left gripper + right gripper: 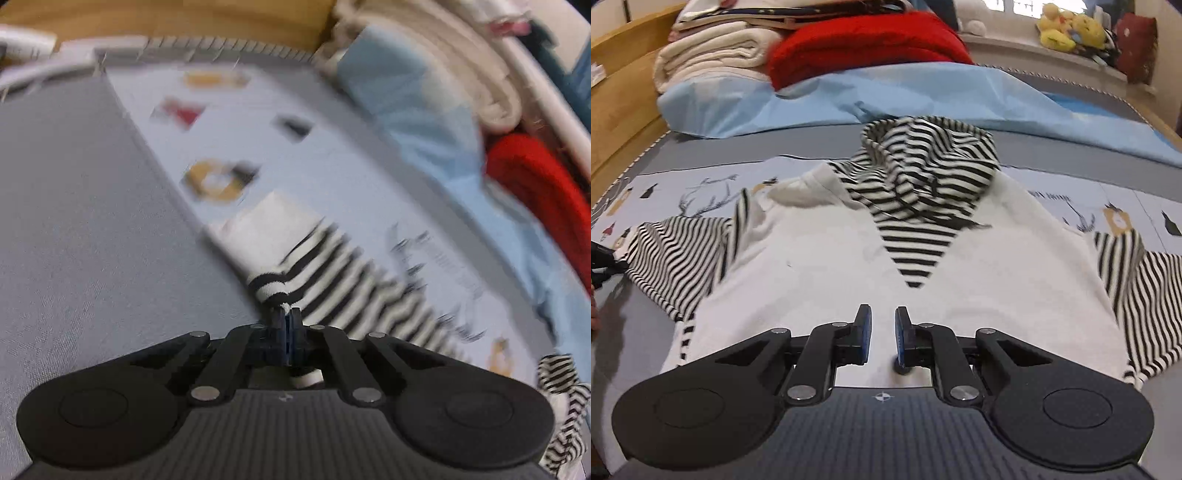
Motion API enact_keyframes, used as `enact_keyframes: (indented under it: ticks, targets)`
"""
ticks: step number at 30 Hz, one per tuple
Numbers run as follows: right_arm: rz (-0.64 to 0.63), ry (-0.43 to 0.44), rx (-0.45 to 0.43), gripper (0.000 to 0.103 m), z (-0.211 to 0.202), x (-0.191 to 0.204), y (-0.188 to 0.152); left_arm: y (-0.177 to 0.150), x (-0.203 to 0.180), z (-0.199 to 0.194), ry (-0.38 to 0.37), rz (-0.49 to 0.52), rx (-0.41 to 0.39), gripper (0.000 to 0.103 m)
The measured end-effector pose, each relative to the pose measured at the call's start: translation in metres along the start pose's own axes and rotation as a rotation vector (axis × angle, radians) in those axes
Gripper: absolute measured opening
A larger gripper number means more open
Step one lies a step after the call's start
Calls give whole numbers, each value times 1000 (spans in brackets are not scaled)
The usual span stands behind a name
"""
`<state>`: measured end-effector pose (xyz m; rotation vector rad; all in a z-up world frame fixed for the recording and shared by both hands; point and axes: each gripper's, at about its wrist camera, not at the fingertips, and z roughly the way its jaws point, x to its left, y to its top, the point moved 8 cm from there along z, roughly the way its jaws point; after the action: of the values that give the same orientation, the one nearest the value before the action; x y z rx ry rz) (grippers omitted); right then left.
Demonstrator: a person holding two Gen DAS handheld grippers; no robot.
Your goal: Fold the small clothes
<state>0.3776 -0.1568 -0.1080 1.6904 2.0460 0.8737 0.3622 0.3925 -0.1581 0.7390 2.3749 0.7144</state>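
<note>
My left gripper [286,319] is closed tight on the striped sleeve cuff [271,288] just in front of its tips. My right gripper [882,332] is a little open and holds nothing, above the white body of the hoodie [820,266]. Beyond it lies the striped hood [923,173], then the blue sheet [849,96].

Printed bedsheet [701,192] with deer and animal figures spread over bed, grey border [746,147] at far side. Light blue sheet [886,99] rumpled beyond it. Red blanket [864,48] folded at far end, cream blankets [709,55] stacked just left. Yellow plush toys [1067,29] seen on far right windowsill. Wooden bed frame [620,96] at left.
</note>
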Motion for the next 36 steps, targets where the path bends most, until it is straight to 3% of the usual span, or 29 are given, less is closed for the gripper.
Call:
enact_keyframes:
  ticks: [4, 7, 11, 15, 17, 18, 23, 27, 30, 36]
  targets:
    - [40, -23, 10, 14, -5, -23, -7, 2, -82, -63, -188, 119, -106, 0]
    - [103, -35, 29, 14, -8, -42, -13, -34, -158, -116, -382, 242, -107, 0]
    - [183, -49, 39, 14, -16, -66, -21, -123, -248, -160, -597, 409, 25, 0]
    - [229, -72, 32, 14, -24, -88, -25, -215, -293, -171, -658, 500, 261, 2]
    - [257, -77, 27, 14, -28, -100, -24, -239, -297, -176, -640, 511, 360, 22]
    - [276, -79, 23, 14, -30, -106, -23, -241, -295, -179, -618, 512, 377, 25]
    - [359, -69, 4, 14, -35, -122, -15, -188, -273, -185, -483, 410, 286, 25]
    - [319, -10, -17, 6, -31, -101, -8, -157, -239, -169, -363, 361, 179, 25]
    - [253, 51, -15, 6, -21, -71, -7, -150, -208, -138, -242, 330, 227, 25]
    - [9, 184, 21, 7, 7, 9, -16, -113, -176, -110, -179, 245, 225, 25]
